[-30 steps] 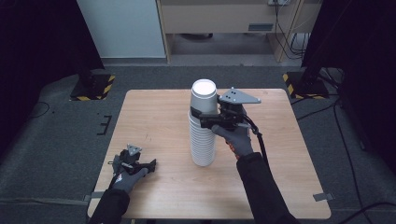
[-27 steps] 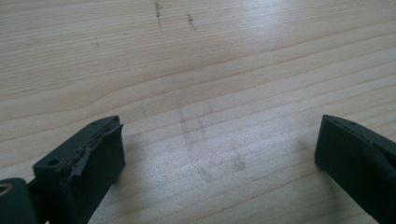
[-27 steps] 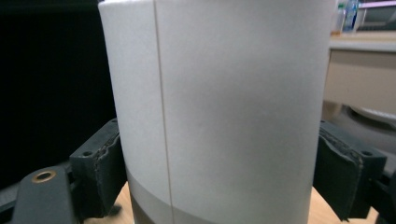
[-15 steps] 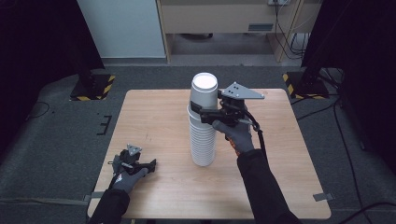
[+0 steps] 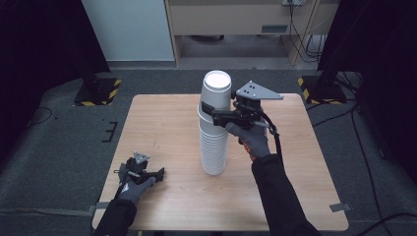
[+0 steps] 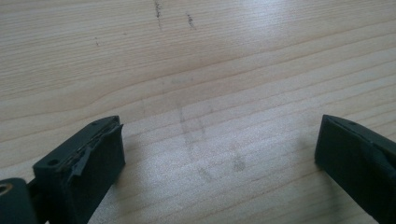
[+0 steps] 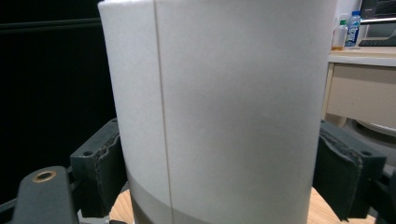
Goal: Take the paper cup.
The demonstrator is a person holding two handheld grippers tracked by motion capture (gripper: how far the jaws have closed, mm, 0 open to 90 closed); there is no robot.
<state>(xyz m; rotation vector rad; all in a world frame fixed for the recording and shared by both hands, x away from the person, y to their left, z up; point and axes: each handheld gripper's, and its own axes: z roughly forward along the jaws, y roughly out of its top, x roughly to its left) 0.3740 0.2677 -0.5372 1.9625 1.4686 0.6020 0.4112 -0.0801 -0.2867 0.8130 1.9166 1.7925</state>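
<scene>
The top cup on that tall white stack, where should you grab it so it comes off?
Grip the top cup by its round side wall, above the next rim, coming in level from the right as the right gripper does. The stack stands upright, so lift straight up.

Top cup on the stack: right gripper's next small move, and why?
Probably keep lifting straight up. The right gripper has its jaws on both sides of the top cup, which sits raised but still nested in the stack. The left gripper rests open on the table, not steadying the stack.

Grey carpet, pale wooden table, beige cabinet, dark curtains
</scene>
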